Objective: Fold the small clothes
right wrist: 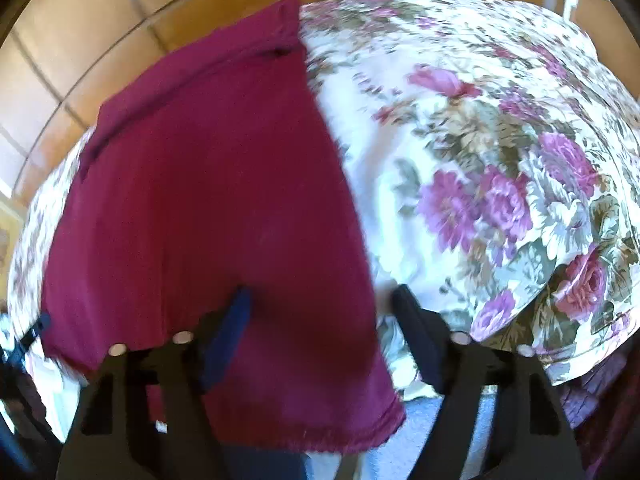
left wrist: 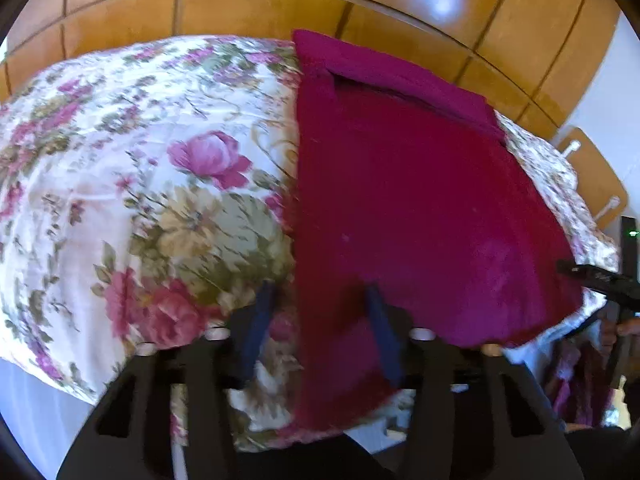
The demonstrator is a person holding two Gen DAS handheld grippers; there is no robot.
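Note:
A dark magenta garment (left wrist: pixel 400 184) lies flat on a table covered by a floral cloth (left wrist: pixel 120 160). Its far end has a folded band, and its near edge hangs over the table's front. My left gripper (left wrist: pixel 320 300) hovers low over the garment's near left corner. Its jaws stand apart, one finger over the floral cloth and the other over the garment, with the garment's left edge between them. In the right wrist view my right gripper (right wrist: pixel 322 296) straddles the right edge of the garment (right wrist: pixel 220 180) in the same way. Its jaws are wider apart and no pad presses the fabric.
Orange-brown floor tiles (left wrist: pixel 260 8) lie beyond the table's far edge. A wooden chair (left wrist: pixel 592 184) stands at the far right. At the left wrist view's right edge are a black gripper part (left wrist: pixel 600 280) and a hand (left wrist: pixel 628 328). The floral cloth (right wrist: pixel 500 160) extends to the garment's right.

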